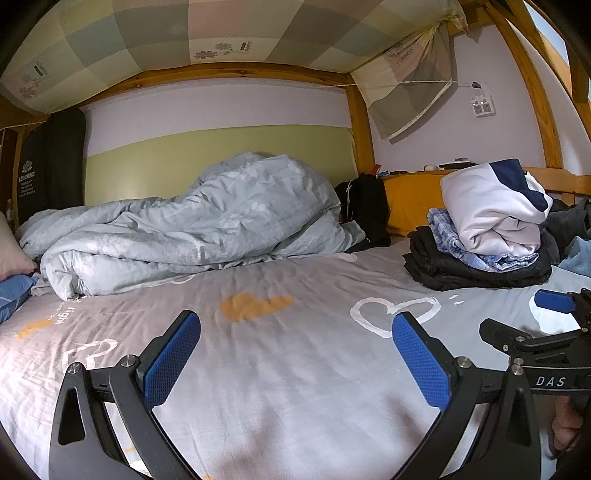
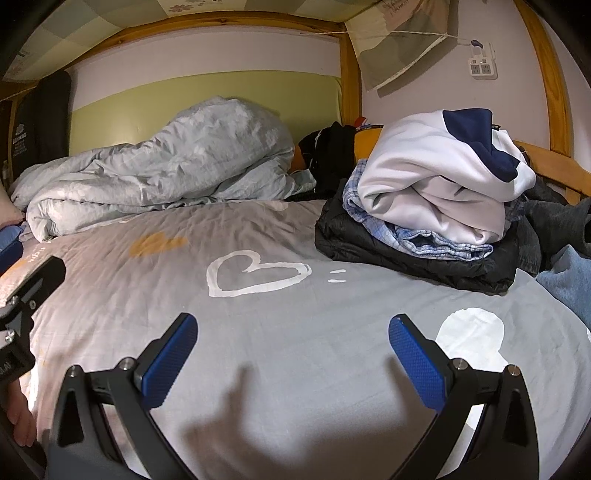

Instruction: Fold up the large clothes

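So, left gripper (image 1: 295, 354) spread wide, empty, over bedsheet (image 1: 295, 406), right gripper (image 2: 293, 360) same, clothes stack (image 2: 424, 206) at 1 o'clock, duvet (image 2: 155, 177) bunched at 11.

Both wrist cams low over grey bedsheet (image 1: 295, 369), facing headboard wall; share folded clothes pile (image 2: 424, 206) & duvet (image 1: 184, 221).

Place: a bedroom, lower berth of a wooden bunk bed
Frame: varnished timber posts and rails (image 1: 358, 122) around the bed
Bedding: grey heart-print sheet (image 1: 295, 354), crumpled pale-blue duvet (image 1: 192, 225) by the wall
Overhead: checked fabric (image 1: 207, 33) stretched above
Wall: white power strip (image 2: 482, 66) mounted high
Belongings: stack of folded clothes (image 2: 436, 192) at the bed's far end
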